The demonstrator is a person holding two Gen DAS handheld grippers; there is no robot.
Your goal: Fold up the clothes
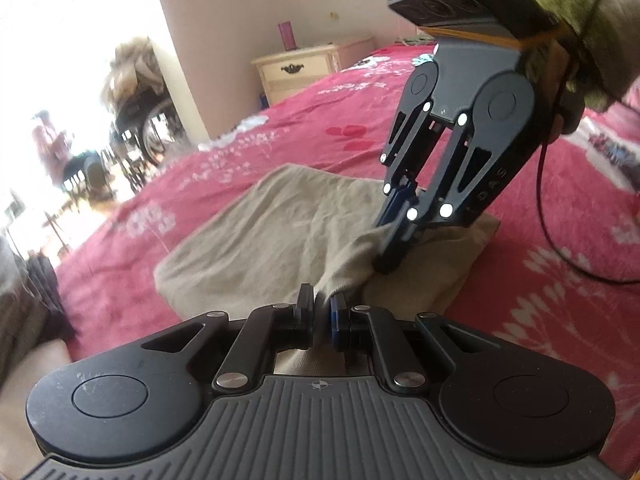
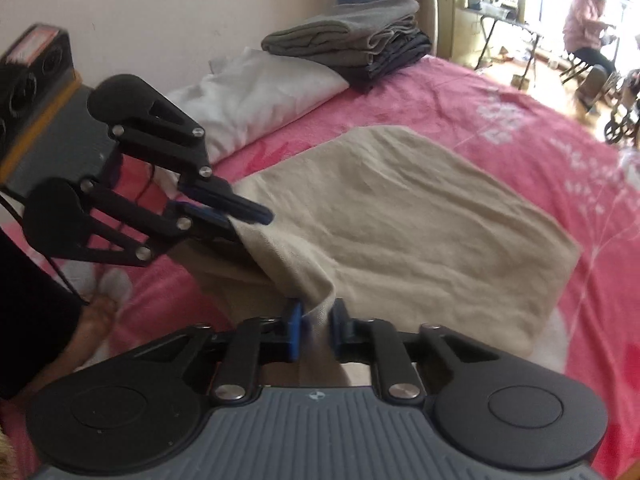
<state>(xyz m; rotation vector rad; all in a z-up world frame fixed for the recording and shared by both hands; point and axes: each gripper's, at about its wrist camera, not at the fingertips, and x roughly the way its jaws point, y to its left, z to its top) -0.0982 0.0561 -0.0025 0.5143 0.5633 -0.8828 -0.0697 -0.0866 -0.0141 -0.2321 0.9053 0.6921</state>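
A beige cloth (image 2: 400, 232) lies on a bed with a pink flowered cover (image 2: 520, 128), and it is partly folded over itself. Both grippers hold the near edge of it, which is lifted a little from the layer below.

The left gripper (image 1: 322, 306) has its two fingers pressed together on a corner of the cloth; in the right wrist view this same gripper (image 2: 244, 216) comes in from the left side and the fabric hangs from its blue pads. The right gripper (image 2: 316, 316) also pinches the cloth edge between its fingers (a thin fold of fabric fills the gap). In the left wrist view the right gripper (image 1: 394, 256) points down onto the cloth, and a hand in an olive sleeve (image 1: 580, 60) holds it.

At the wall side of the bed there is a white pillow (image 2: 260, 100) and, touching it, a stack of folded grey clothes (image 2: 360, 44). A cream nightstand (image 1: 296, 70) stands beside the bed.
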